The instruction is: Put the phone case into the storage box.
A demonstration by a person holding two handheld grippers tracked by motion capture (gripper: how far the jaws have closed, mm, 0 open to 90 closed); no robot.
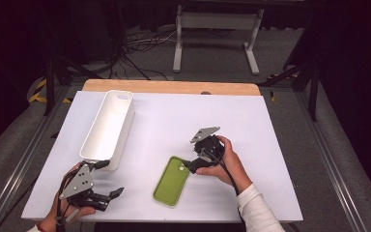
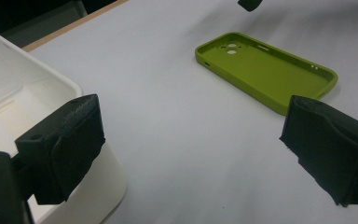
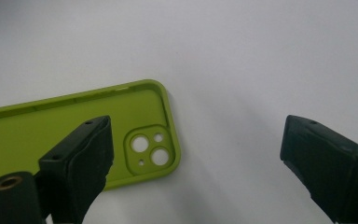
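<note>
On the white surface [image 1: 174, 121], a long white bin [image 1: 107, 128] stands left of a green phone case [image 1: 172, 181] lying flat, hollow side up. Beside its camera end hovers the right tool [image 1: 192, 166], released; the left tool [image 1: 107, 178] gapes near the bin.

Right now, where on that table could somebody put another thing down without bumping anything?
The widest bare patch of the table is its far right, beyond the right gripper. The strip between the white bin and the green phone case is also free. The near edge is crowded: the left gripper sits by the bin's end, and the right gripper's open jaws hover at the case.
</note>
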